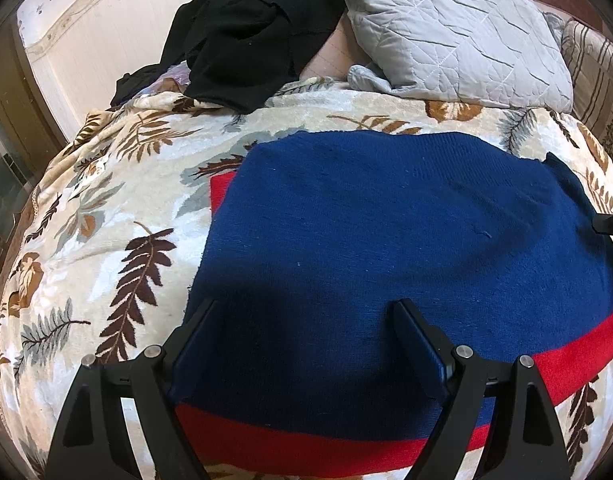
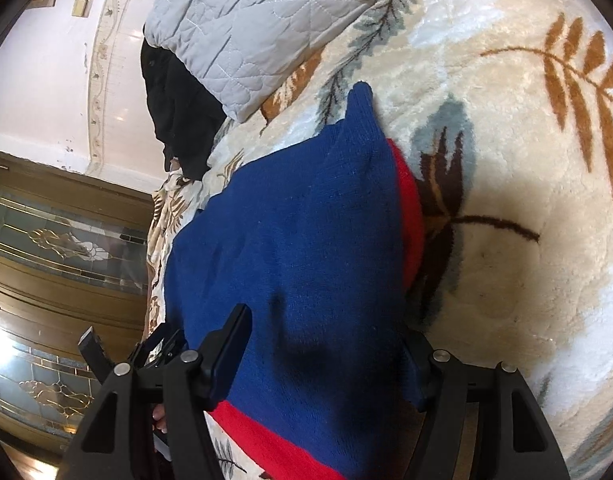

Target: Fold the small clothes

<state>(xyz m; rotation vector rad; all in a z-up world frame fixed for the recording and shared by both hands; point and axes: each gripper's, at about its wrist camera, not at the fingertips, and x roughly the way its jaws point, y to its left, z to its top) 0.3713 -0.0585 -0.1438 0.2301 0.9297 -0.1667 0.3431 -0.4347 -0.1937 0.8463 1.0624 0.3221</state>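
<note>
Hovering low over the near part of a blue knitted garment with a red band, the left gripper has its two black fingers spread wide apart, nothing between them but the knit below. Its left finger sits at the garment's left edge and its right finger over the blue cloth; whether the tips touch the fabric cannot be told. The garment lies folded and fairly flat on a cream plush blanket with brown, grey and orange leaf print that covers the bed, with the red band running along its near edge and a strip of red showing at its far left corner.

The right gripper also stands with its fingers wide apart, straddling the garment's near end; the left finger lies over the blue knit and the right finger sits at its edge, partly hidden by cloth. From this view a blue corner of the garment points up toward the far side, and red shows along its right edge and at the bottom.

Beyond the garment, a grey quilted pillow rests on the blanket, and a heap of black clothing lies just beside it, to its left. A striped beige cushion sits at the far right.
</note>
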